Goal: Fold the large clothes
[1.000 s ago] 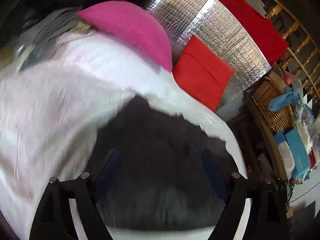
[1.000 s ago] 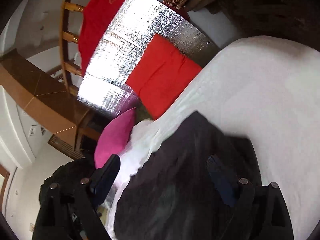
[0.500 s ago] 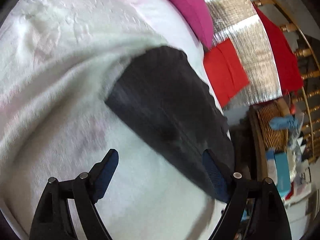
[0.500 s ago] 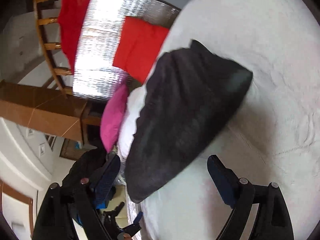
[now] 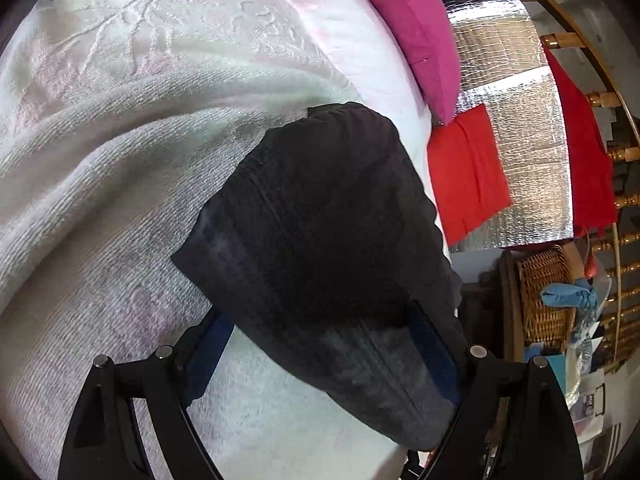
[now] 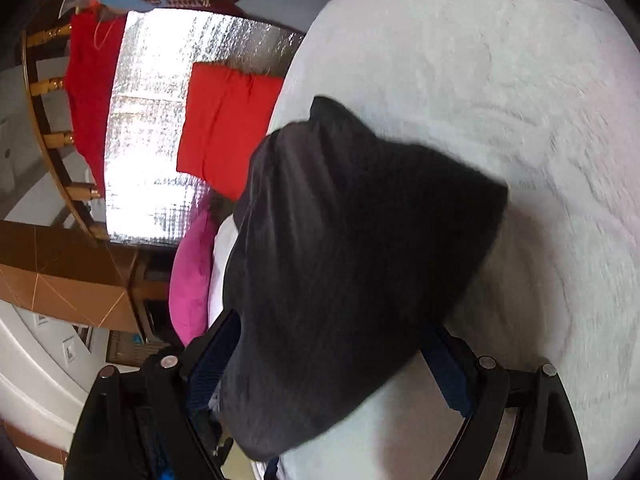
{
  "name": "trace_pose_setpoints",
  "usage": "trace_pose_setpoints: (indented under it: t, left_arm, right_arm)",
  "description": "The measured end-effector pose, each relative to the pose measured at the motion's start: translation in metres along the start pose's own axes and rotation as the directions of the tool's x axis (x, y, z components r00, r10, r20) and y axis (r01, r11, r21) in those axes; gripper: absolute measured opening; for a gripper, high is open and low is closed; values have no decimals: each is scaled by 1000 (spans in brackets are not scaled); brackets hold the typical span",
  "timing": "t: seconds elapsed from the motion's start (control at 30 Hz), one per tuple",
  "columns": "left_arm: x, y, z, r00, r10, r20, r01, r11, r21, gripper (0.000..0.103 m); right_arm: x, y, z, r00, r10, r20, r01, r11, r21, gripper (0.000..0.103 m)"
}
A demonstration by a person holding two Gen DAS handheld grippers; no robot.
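On the white bedspread (image 5: 120, 208) the dark garment (image 5: 328, 248) lies bunched between both wide-open grippers, left (image 5: 320, 356) and right (image 6: 332, 360), and we risk pinching bedspread along with it.

A bedroom in a home is shown. A bed (image 5: 132, 168) covered with a white textured spread is seen, and a magenta pillow (image 5: 416, 36) is laid at its edge. Red cloths (image 5: 466, 176) are spread over a silver foil mat (image 5: 524, 128) on the floor beside it. A wooden railing (image 5: 608, 100) is draped with red fabric, and a wicker basket (image 5: 540, 292) is kept among household clutter nearby.
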State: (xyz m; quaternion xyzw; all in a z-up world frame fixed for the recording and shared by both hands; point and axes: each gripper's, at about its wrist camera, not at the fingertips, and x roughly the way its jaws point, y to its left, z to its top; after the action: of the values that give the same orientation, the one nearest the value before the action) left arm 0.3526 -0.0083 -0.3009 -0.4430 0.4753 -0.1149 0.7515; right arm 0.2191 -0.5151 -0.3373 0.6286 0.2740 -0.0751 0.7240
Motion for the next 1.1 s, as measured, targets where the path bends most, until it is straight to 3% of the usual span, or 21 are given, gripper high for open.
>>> trace_pose_setpoints:
  t: [0.1, 0.47, 0.53, 0.6, 0.8, 1.1]
  left_arm:
    - [6, -3, 3, 1000, 6, 9, -6, 1000, -3, 88]
    - [14, 1, 15, 998, -45, 36, 47, 997, -61, 92]
    - [14, 3, 16, 997, -57, 42, 60, 996, -73, 91]
    - [13, 5, 17, 998, -33, 52, 36, 997, -66, 71]
    - [11, 2, 18, 997, -32, 64, 34, 999, -25, 42]
    - [-8, -5, 11, 996, -50, 80, 48, 999, 25, 33]
  right_arm:
    - [6, -5, 10, 1000, 17, 16, -18, 999, 29, 91]
    - [22, 7, 21, 998, -14, 63, 18, 998, -61, 90]
    - [22, 11, 20, 995, -56, 81, 63, 994, -91, 74]
    - [23, 12, 19, 991, -100, 94, 109, 989, -103, 62]
    - [15, 16, 15, 986, -118, 115, 134, 981, -142, 42]
    - [1, 27, 7, 987, -99, 128, 121, 976, -183, 37]
